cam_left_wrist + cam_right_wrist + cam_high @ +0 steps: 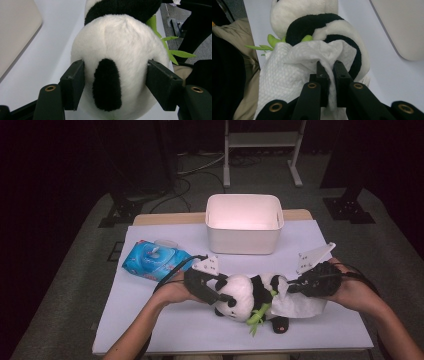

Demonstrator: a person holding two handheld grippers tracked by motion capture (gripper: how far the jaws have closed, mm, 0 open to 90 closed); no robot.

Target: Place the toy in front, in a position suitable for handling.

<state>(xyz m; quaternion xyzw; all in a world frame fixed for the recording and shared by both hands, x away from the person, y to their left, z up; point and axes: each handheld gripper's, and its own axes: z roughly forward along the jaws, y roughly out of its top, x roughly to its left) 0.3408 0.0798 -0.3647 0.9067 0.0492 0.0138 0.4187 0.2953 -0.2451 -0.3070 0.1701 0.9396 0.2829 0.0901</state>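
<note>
Both grippers, left gripper (224, 292) and right gripper (295, 286), are black, with brass-ringed screws beside flat jaws, grey three-cornered plates and black cables.

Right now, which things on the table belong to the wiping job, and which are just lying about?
In use:
- panda plush, head clamped in the left tool
- white wipe, pinched in the right tool against the panda's body

Lying about:
- blue wipes pack, left of the hands
- white bin, behind the panda
</note>
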